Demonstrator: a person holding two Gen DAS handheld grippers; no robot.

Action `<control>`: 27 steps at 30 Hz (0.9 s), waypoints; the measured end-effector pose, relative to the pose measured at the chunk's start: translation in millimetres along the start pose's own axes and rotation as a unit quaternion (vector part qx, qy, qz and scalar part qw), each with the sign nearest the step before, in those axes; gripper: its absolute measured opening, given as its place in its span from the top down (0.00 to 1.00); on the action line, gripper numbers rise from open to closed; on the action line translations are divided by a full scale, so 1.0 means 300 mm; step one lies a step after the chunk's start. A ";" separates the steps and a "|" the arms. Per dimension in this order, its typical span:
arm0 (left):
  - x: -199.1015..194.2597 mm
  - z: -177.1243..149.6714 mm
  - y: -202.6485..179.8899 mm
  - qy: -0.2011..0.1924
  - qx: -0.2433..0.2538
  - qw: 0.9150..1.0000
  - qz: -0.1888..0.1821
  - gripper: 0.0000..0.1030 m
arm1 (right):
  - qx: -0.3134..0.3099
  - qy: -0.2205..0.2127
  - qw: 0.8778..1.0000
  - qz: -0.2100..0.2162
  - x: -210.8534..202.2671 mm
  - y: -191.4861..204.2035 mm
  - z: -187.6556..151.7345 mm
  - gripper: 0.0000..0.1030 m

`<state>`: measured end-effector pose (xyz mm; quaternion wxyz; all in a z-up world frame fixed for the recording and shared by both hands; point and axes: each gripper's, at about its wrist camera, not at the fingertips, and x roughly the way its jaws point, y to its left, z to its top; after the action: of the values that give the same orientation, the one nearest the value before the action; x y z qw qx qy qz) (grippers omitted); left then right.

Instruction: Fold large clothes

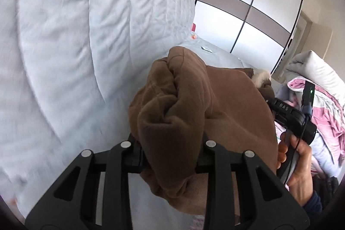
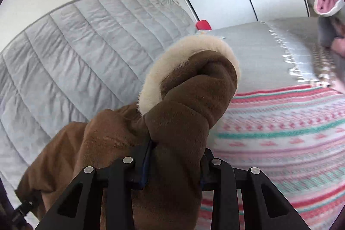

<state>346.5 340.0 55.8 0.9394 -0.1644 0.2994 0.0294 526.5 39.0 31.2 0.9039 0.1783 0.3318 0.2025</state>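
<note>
Brown fleece fills the near part of both wrist views: the coat (image 1: pixel 194 122) is bunched up and lifted, pinched at 2 places. In the left wrist view the left gripper (image 1: pixel 170 161) has its 2 black fingers closed in on a thick wad of the brown cloth, which bulges up between them and spills below the jaws. The gap between the fingers is only as wide as the cloth packed into it. Just right of that wad, the person's right hand (image 1: pixel 295 165) wraps around the handle of the right gripper, fingers curled on the grip, with a dark blue cuff at the wrist; the tool's black body angles up and away with a small green light on it.

In the right wrist view the right gripper (image 2: pixel 172 167) is clamped the same way on a rolled fold of the coat (image 2: pixel 183 111), with the cream fur trim (image 2: pixel 194 46) arching over the top of the roll. More brown cloth trails off toward the lower left.

Beyond the coat lies the bed: a striped pink, teal and white blanket (image 2: pixel 280 133) on the right side, and a pale quilted mattress (image 2: pixel 86 46) tilted up behind it. A small red object (image 2: pixel 202 25) sits at the bed's far edge. Farthest back stands a white and grey wardrobe (image 1: pixel 248 8), with a heap of pink and grey bedding (image 1: pixel 323 105) at the right.
</note>
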 end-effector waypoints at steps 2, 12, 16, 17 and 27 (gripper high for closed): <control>0.063 0.062 0.033 -0.006 0.010 1.000 0.004 0.68 | 0.000 -0.007 1.000 0.012 0.079 0.029 0.060 0.69; 0.511 -0.114 0.245 0.090 0.008 0.995 0.038 0.63 | 0.070 0.089 0.994 -0.005 0.589 -0.165 -0.074 0.68; 0.503 -0.148 0.269 0.063 0.014 0.998 0.019 0.62 | 0.068 0.079 0.994 0.035 0.612 -0.199 -0.072 0.67; 0.512 -0.141 0.278 0.069 0.001 0.997 0.020 0.61 | 0.050 0.079 0.995 0.028 0.616 -0.178 -0.067 0.67; 0.504 -0.162 0.265 0.069 0.009 0.997 0.027 0.61 | 0.050 0.089 0.994 0.024 0.625 -0.171 -0.055 0.66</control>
<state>431.1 392.6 -91.1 0.9168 -0.1497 0.3679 0.0412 659.0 88.9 -102.9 0.8557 0.2123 0.4163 0.2222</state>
